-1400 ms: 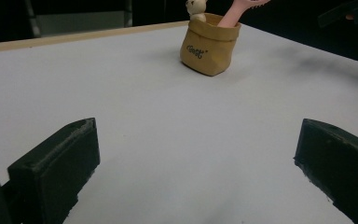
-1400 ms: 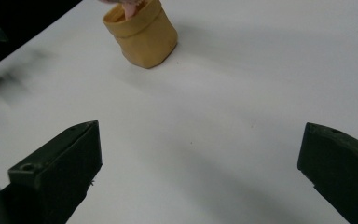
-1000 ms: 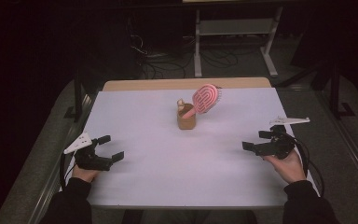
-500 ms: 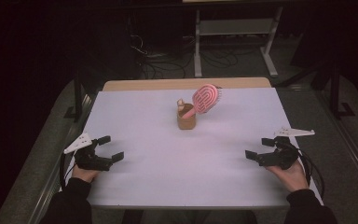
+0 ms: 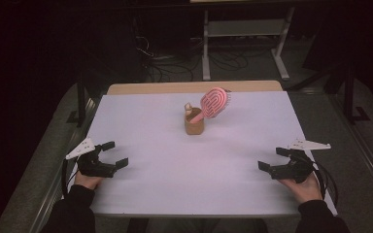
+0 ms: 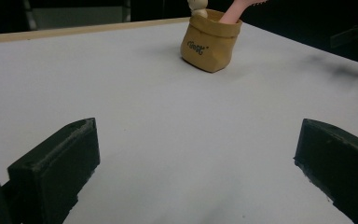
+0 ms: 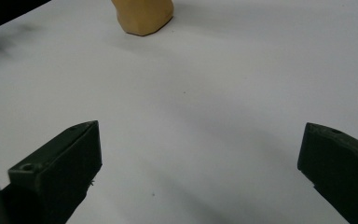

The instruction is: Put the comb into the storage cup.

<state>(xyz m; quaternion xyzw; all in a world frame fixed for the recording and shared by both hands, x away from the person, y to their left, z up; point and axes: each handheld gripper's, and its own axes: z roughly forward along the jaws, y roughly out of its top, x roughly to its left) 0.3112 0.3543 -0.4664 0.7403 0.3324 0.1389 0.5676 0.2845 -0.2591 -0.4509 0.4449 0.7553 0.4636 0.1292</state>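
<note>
both tools, left tool (image 5: 110, 153) and right tool (image 5: 274, 160), rest spread wide and empty at the table's (image 5: 175, 184) near corners; a tan pouch (image 5: 194, 124) mid-table holds a pink brush (image 5: 214, 102) and perhaps a small figure.

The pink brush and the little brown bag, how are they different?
The pink brush is bright pink and the brown bag is tan. The brush has a flat round head on a thin handle; the bag is short and stubby. The brush leans tilted with its head in the air, while the bag sits upright on the white table. The bag has small writing on it. They are together: the brush's handle stands inside the bag.
</note>
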